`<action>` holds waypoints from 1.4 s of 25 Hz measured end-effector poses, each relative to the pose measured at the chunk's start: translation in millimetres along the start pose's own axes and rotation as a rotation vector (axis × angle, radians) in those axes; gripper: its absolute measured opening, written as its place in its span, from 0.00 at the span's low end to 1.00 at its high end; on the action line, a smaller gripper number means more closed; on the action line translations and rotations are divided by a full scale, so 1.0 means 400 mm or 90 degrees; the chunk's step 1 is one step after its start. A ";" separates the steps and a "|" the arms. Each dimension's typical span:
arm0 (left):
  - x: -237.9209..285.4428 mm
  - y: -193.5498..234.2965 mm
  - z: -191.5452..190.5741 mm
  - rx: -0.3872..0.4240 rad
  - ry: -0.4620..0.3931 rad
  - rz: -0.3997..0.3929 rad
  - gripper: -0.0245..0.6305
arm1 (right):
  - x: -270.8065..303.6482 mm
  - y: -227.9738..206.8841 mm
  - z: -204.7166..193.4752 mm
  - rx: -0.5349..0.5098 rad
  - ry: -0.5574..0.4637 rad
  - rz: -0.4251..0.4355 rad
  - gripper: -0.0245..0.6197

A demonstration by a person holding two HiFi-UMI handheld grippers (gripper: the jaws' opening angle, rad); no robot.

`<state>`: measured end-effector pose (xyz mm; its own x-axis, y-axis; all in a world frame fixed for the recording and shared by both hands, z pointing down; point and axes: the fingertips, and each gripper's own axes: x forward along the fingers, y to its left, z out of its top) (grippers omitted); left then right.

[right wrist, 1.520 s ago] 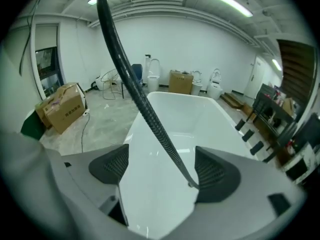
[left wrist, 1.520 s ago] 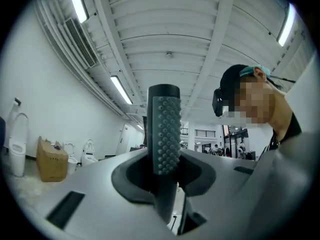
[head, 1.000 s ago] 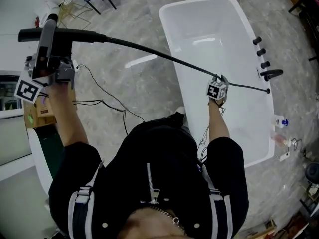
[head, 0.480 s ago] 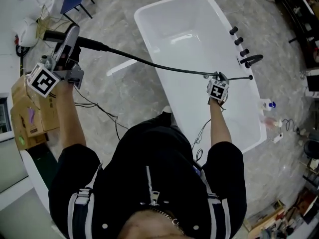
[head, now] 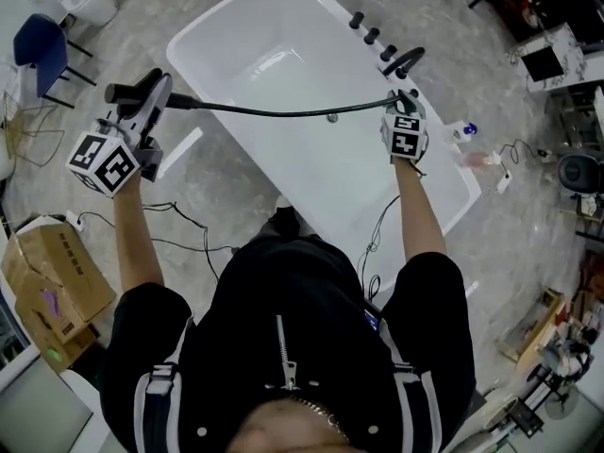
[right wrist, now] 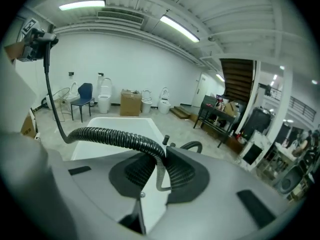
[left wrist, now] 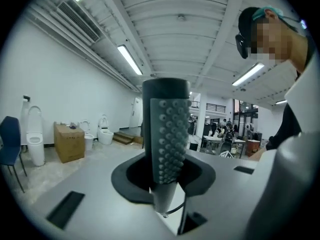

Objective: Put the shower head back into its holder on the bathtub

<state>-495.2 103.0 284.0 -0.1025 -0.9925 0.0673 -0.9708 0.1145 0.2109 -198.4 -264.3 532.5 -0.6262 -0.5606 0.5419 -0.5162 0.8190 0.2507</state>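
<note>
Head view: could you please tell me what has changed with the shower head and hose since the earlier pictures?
The left gripper has lowered the dark grey shower head toward the white bathtub. The right gripper has moved to the black tap fittings on the rim, its jaws just closing on the black ribbed hose between them. Unchanged: both grips hold, and the shower head is still not stowed.

Head view, hose end lost behind your right gripper, holder too small to pick out among the dark fittings on the bathtub rim, shower head half covered by your left gripper, part of the tub hidden under your right arm.
</note>
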 end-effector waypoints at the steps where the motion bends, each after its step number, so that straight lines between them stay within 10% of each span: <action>1: 0.031 -0.019 -0.018 0.003 0.009 -0.018 0.21 | -0.012 -0.027 0.017 -0.004 -0.007 -0.009 0.15; 16: 0.386 -0.349 -0.121 -0.029 0.039 -0.226 0.21 | -0.161 -0.458 0.170 -0.035 -0.071 -0.146 0.15; 35: 0.520 -0.440 -0.221 -0.036 0.088 -0.243 0.21 | -0.011 -0.521 -0.014 0.064 -0.014 -0.119 0.15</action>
<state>-326.5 -119.6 347.3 0.2970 -0.9493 0.1027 -0.9196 -0.2554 0.2985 -84.6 -431.8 482.4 -0.5264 -0.7045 0.4761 -0.6791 0.6853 0.2632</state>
